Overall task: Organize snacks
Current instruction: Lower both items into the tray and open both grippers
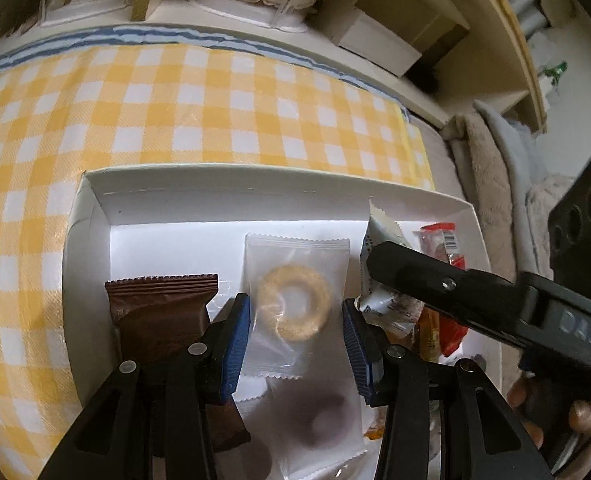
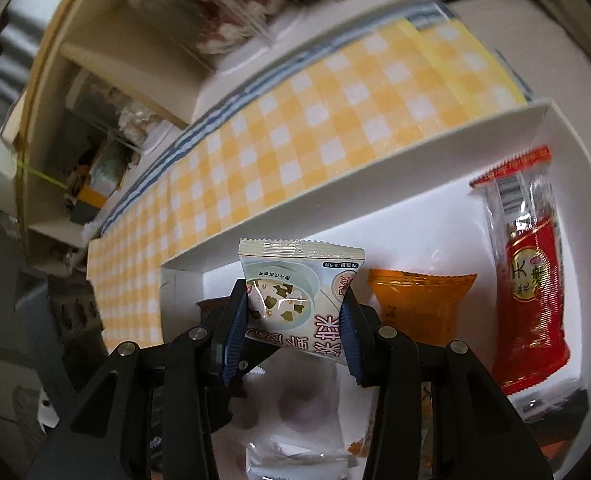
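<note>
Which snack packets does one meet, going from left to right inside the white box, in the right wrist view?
Pale soup packet held in the right gripper → orange packet → red packet, all inside the white box.

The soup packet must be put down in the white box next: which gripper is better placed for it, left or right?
Right. The right gripper is already shut on the soup packet above the white box. The left gripper holds the clear ring-biscuit packet, so it is not free.
</note>
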